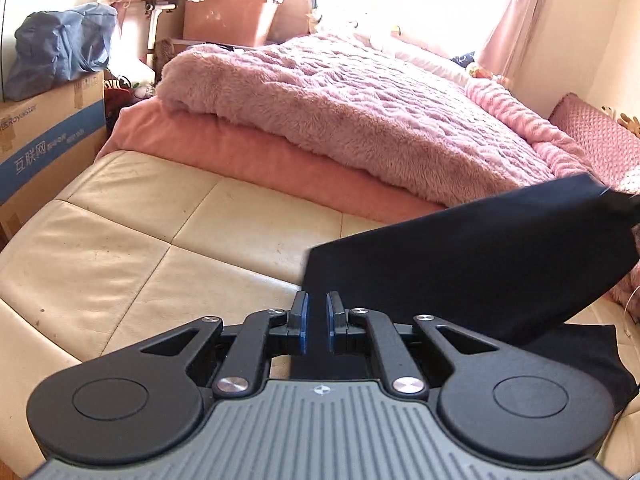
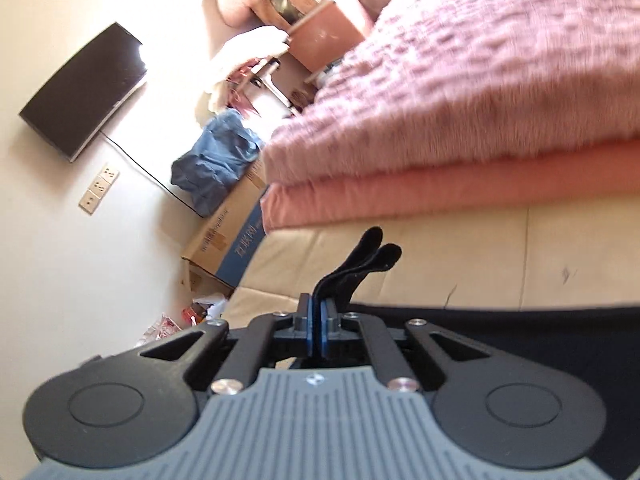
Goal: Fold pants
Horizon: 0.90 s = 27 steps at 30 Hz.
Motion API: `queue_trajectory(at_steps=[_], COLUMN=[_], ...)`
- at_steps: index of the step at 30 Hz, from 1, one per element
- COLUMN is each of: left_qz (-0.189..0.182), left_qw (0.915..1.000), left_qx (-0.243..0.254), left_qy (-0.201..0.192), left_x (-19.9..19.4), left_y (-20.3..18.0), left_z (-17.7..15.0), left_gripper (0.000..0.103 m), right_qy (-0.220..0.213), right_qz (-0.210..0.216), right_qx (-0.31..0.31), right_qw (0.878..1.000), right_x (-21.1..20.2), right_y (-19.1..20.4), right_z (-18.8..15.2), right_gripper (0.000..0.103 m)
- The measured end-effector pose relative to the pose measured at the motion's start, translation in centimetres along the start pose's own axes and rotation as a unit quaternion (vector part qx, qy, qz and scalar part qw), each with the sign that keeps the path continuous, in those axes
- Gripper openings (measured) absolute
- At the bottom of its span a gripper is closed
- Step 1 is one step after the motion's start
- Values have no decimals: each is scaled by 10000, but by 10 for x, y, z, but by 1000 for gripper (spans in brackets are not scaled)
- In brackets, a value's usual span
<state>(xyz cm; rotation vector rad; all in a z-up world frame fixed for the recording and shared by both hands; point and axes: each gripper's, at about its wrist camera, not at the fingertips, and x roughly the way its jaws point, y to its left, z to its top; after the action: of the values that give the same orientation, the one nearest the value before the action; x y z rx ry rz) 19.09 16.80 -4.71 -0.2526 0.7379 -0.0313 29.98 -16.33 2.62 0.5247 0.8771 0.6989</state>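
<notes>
Black pants point(image 1: 472, 264) lifted taut, folded edge pinched in right claw point(image 2: 319, 320)
</notes>
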Motion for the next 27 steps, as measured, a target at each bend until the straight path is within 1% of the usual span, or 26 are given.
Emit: queue_trajectory(at_steps=[3,7,11,16,20,24,27], left_qz=[-77,-269,-492,-683,-783,-791,-759], left_qw=[9999,9993,9969,9907,9854,9798,9757], left_qx=[63,227,530,1050,1334,1562,1712], left_qy=[19,141,307,531,716,966,1141], left_x=[-1,7,22,43,61,81,91], left_y=[-8,-27,-59,-104,-133,-153,-163], left_z=[-3,-8,-15,-24,-32,-40,-48], left_gripper=[8,9,9,8,9,9,9], right_qy=[-92,-186,-254,-312,-281,-126,-36], right_qz=[-47,-417,-899,-1486,-1760,-2002,-2199], right_qx=[-88,-212,-162,207,635,954,1006], right_qw=[9999,9987,9955,9882,9819,9750,9703], right_x=[-47,-115,-178,-234,-254,-241,-232], right_y=[1,-13,-48,-114,-173,-224,-253], right_z=[25,46,55,45,25,3,-9], right_gripper=[0,0,0,0,0,0,0])
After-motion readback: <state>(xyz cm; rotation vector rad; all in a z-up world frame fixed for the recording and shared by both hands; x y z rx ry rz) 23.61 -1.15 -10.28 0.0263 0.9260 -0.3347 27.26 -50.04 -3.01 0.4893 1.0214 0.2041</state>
